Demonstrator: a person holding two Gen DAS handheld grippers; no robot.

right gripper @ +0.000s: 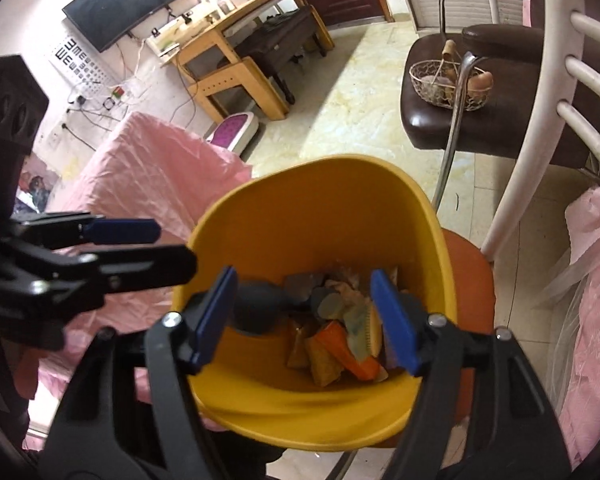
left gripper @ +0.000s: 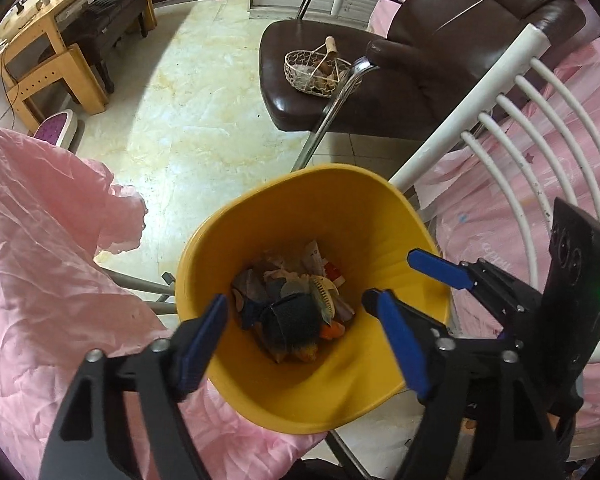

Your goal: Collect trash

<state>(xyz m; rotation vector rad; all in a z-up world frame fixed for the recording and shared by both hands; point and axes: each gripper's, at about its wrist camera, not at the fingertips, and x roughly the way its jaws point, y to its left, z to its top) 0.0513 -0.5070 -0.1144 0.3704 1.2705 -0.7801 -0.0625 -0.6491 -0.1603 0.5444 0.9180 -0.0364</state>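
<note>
Drop step: left gripper [left gripper: 304, 334] and right gripper [right gripper: 306, 320], jaws apart and empty, over the yellow bin [left gripper: 340, 200]; next, fetch more trash.

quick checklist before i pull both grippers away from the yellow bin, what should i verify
1. Left gripper empty, open: ok.
2. Right gripper empty, open: ok.
3. Trash lying at the bottom of the yellow bin: ok.
4. Nothing caught on the bin's rim: ok, as far as both views show.
5. Bin upright and steady on the orange seat: cannot tell.
6. More trash left on the pink bedding: cannot tell, only part of it shows.
</note>
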